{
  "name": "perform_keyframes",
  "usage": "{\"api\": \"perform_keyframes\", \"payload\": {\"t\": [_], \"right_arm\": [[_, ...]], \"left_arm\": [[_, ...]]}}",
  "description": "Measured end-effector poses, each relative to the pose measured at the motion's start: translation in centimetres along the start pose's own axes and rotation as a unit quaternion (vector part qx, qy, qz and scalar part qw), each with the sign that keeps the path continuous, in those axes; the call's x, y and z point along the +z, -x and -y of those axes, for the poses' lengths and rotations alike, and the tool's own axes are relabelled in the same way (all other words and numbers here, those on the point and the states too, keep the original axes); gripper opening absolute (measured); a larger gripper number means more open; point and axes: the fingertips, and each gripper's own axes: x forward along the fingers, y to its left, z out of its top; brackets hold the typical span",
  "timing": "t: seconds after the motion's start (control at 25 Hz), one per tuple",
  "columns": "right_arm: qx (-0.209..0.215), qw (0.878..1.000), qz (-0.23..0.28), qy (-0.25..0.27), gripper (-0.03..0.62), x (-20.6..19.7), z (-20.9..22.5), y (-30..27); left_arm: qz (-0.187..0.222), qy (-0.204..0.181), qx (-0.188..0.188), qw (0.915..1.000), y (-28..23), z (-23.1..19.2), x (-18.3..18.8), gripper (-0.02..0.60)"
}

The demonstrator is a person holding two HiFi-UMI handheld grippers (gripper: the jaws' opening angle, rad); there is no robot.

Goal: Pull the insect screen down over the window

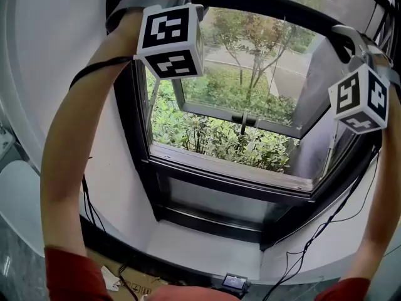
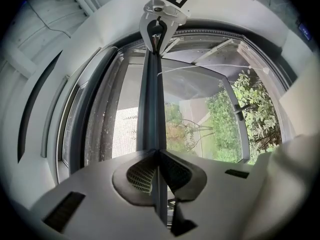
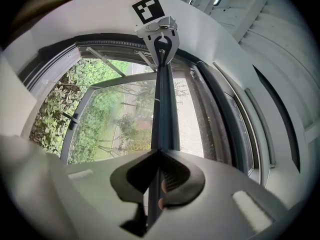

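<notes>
The left gripper's [image 2: 159,170] jaws are closed tight on the insect screen's dark pull bar [image 2: 151,99]. The right gripper's [image 3: 159,176] jaws clamp the same bar at its other end. The bar sits high across the window frame [image 1: 147,168], above the outward-tilted sash [image 1: 241,113]. Both forearms [image 1: 69,124] reach up, one at each side.

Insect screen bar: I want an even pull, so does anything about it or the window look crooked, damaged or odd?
Nothing stands out. The left tongs and right tongs are each shut on the screen bar, which runs straight between them with no visible bend or damage. Only loose cables trail over the sill.
</notes>
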Motion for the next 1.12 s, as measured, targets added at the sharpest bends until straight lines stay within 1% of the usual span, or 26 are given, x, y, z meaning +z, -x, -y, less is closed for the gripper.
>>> {"api": "perform_keyframes", "payload": {"t": [0.36, 0.52, 0.68, 0.96, 1.12], "right_arm": [[-0.002, 1.0, 0.006, -0.006, 0.031, 0.3, -1.5, 0.6], [0.007, 1.0, 0.01, -0.003, 0.031, 0.3, -3.5, 1.4], [0.006, 1.0, 0.015, -0.005, 0.031, 0.3, -4.7, 1.9], [0.015, 1.0, 0.018, -0.015, 0.031, 0.6, -6.4, 2.6], [0.018, 0.999, 0.023, -0.019, 0.031, 0.8, -7.7, 3.0]], "left_arm": [[0.007, 0.01, 0.002, 0.9999, 0.6, 1.7, 0.0, 0.028], [0.011, 0.002, -0.005, 0.9999, 1.3, 3.5, 0.3, 0.028], [0.012, -0.001, -0.004, 0.9999, 1.7, 4.6, 0.5, 0.028], [0.019, 0.015, -0.01, 0.9996, 2.4, 6.2, 0.5, 0.028], [0.021, 0.012, -0.016, 0.9996, 2.7, 7.6, 0.3, 0.028]]}}
